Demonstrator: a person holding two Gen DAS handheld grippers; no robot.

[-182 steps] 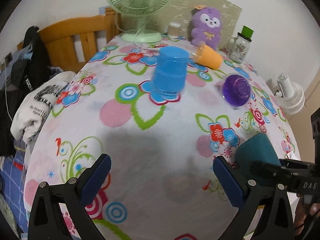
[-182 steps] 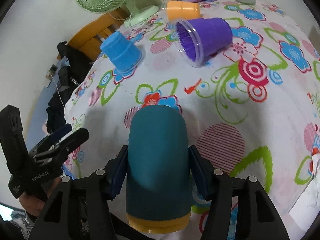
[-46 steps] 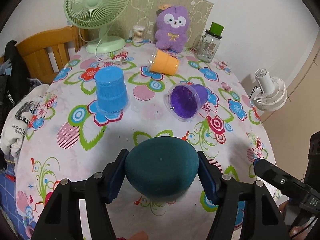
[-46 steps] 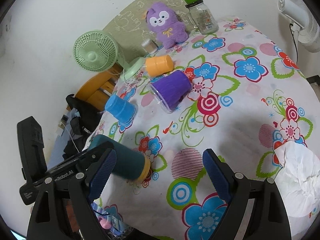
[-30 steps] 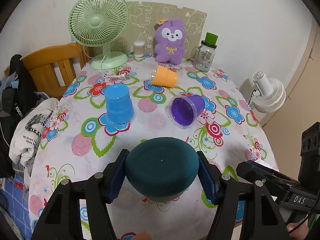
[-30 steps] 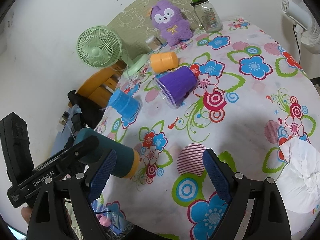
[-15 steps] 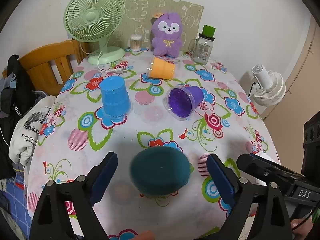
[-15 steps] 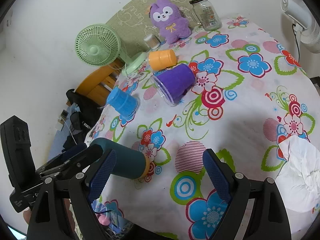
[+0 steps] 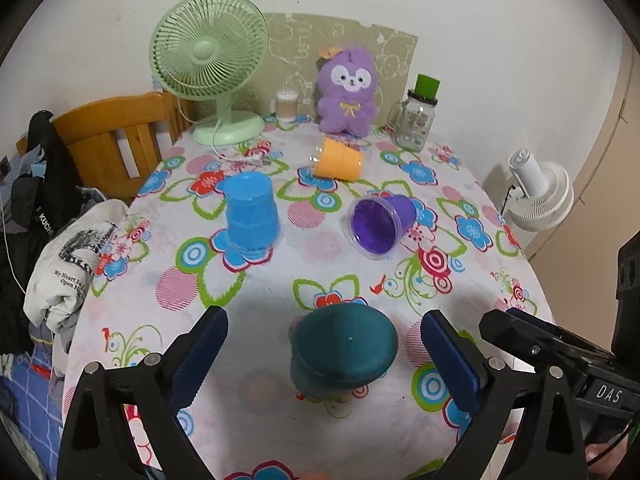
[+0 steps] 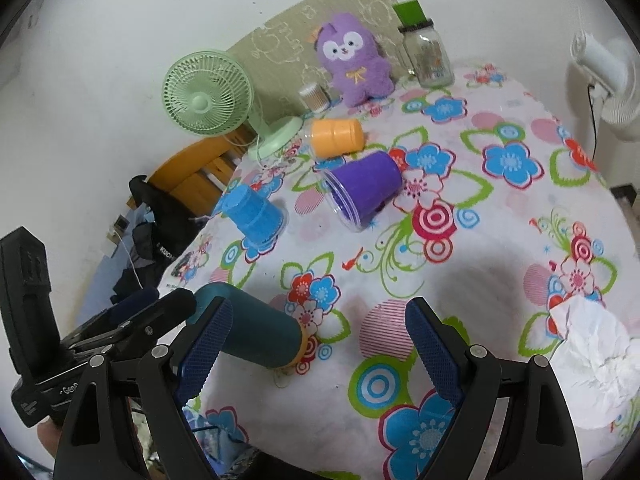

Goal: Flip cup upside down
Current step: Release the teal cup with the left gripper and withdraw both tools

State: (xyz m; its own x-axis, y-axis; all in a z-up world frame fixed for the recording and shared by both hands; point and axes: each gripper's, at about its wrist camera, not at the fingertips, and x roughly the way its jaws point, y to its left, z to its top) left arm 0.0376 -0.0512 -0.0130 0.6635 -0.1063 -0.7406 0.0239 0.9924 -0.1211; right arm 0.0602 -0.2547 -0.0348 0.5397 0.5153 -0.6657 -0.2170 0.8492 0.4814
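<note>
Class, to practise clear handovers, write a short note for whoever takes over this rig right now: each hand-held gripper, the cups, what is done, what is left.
Left hand-held gripper: open, fingers either side of the teal cup, not touching it.
Right hand-held gripper: open, empty.
Teal cup: rim down, base up on the table; slightly blurred, so maybe not settled.
Blue cup: upside down.
Purple cup and orange cup: on their sides.
Done: teal cup flipped.
Left: back the left gripper away; probably flip purple and orange next.

Teal cup (image 9: 347, 346) with orange rim; blue cup (image 9: 250, 214); purple cup (image 9: 381, 222); white tablecloth (image 9: 320, 240) with bright flowers.
</note>
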